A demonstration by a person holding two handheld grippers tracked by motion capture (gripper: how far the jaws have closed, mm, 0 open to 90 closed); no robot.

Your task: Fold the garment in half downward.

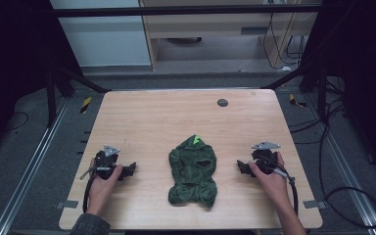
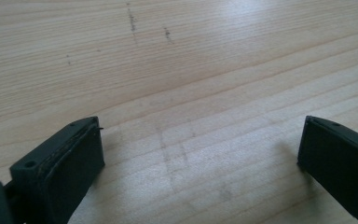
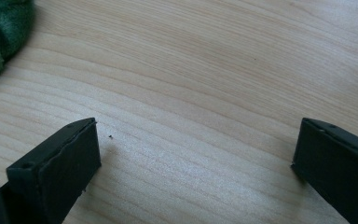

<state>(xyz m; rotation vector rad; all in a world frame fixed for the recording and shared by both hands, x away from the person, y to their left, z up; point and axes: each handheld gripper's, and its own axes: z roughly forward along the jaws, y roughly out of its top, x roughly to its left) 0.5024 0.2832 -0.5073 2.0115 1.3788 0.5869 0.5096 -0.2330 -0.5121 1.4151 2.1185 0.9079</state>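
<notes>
Nearest, two hands each hold one gripper on the table (image 1: pixel 142 117): left gripper (image 1: pixel 129 169) and right gripper (image 1: pixel 242 166), both with jaws spread, grasping nothing. Between them lies one green garment (image 1: pixel 193 171); beyond it, one dark disc (image 1: pixel 222 102).

Dim room, evenly lit wooden table, two close soft-edged shots of the tabletop.

From above, the table (image 1: pixel 176 117) is the brightest area, lit softly from overhead, while the floor and both sides fall into near black. The green cloth (image 1: pixel 193 171) reads dark with little texture, and the picture is slightly grainy and low in detail. In the left gripper view a pale sheen spreads across the upper right of the wood (image 2: pixel 279 28), and the black jaws cast faint, blurred shadows. In the right gripper view a bright patch glares on the wood (image 3: pixel 177 158) between the jaws; the cloth edge (image 3: pixel 0 32) at the top left is out of focus.
</notes>
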